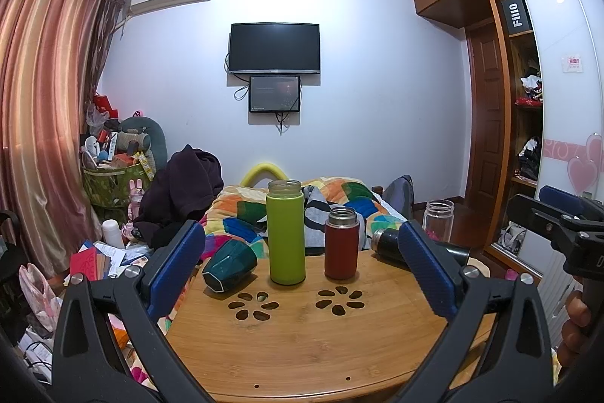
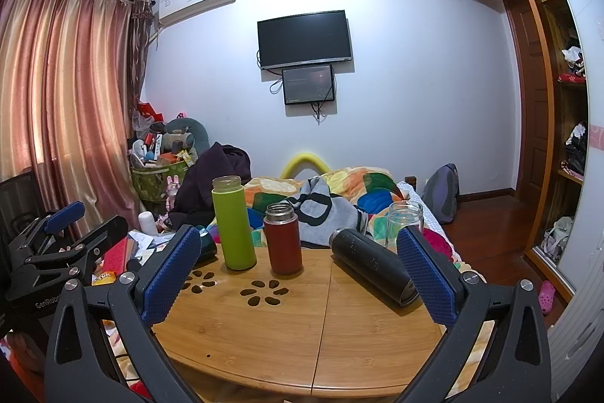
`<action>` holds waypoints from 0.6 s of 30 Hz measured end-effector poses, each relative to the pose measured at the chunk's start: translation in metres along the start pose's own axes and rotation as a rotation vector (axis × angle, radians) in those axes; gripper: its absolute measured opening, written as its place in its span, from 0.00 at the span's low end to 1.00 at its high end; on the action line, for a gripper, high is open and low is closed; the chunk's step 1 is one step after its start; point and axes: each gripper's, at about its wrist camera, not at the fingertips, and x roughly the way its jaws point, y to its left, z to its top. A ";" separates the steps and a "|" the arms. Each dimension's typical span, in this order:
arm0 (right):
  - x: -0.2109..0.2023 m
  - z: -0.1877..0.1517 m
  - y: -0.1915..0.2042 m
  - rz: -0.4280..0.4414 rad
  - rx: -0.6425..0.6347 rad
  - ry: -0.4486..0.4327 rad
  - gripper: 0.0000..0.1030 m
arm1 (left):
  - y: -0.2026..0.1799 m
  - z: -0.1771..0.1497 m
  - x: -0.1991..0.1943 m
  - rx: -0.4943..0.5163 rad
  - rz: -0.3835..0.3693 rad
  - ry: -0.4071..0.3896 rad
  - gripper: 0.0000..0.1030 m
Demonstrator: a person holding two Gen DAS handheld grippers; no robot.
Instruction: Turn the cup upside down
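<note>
Both tongs, left and right, gape wide, holding nothing; dark green faceted cup lies sideways on the desk.

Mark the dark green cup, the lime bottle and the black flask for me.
dark green cup (image 1: pixel 230 265), left wrist view, faceted side wall.
lime bottle (image 1: pixel 285 240), left wrist view, mid body.
black flask (image 2: pixel 372 265), right wrist view, middle of its lying body.
</note>
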 end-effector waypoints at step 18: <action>0.000 -0.001 0.000 0.001 0.001 0.000 1.00 | 0.002 0.000 0.001 0.002 0.005 0.001 1.00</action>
